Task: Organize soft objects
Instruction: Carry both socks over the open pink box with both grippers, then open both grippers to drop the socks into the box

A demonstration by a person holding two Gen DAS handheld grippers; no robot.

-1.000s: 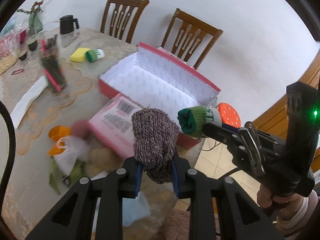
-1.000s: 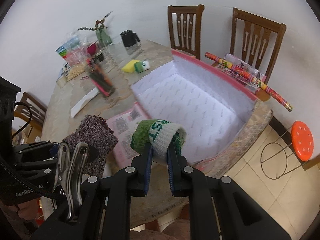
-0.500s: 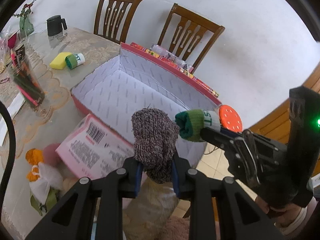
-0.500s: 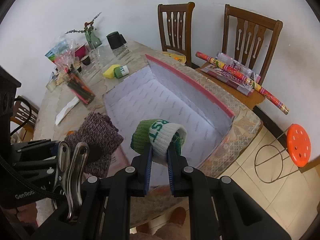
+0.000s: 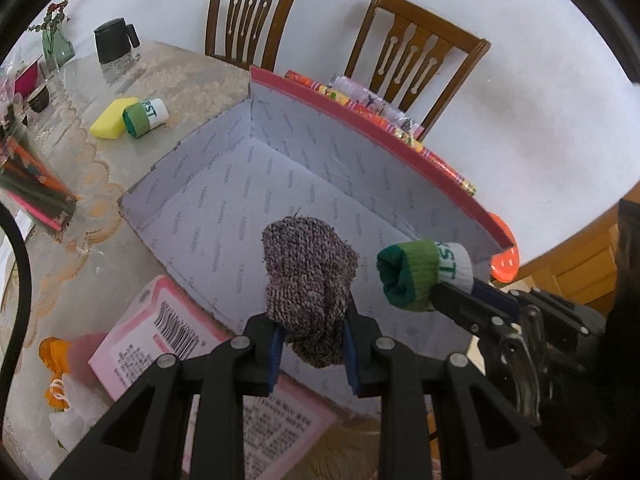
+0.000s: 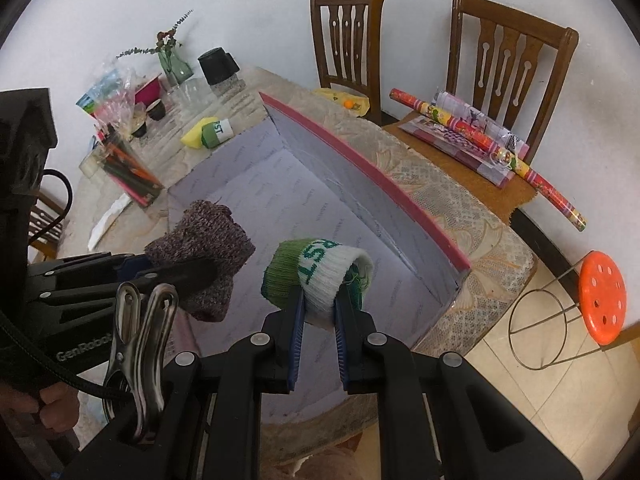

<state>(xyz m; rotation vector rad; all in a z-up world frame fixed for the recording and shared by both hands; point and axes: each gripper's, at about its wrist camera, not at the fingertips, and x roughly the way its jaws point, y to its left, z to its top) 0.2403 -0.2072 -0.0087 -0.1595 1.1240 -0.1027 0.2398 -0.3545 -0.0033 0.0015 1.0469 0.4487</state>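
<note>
Purple knit sock roll (image 5: 310, 280) is pinched tight by the left gripper (image 5: 312, 344), green-white sock roll (image 6: 320, 276) by the right gripper (image 6: 318, 344), both held over the open box (image 6: 360, 168).

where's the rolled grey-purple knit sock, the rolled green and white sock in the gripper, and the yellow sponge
rolled grey-purple knit sock (image 5: 308, 276), left wrist view, middle of roll
rolled green and white sock (image 6: 320, 272), right wrist view, white band
yellow sponge (image 5: 107, 122), left wrist view, top face

The table (image 6: 460, 204) carries an open box (image 5: 400, 142), sponge (image 5: 110, 118), mug (image 5: 114, 40).
</note>
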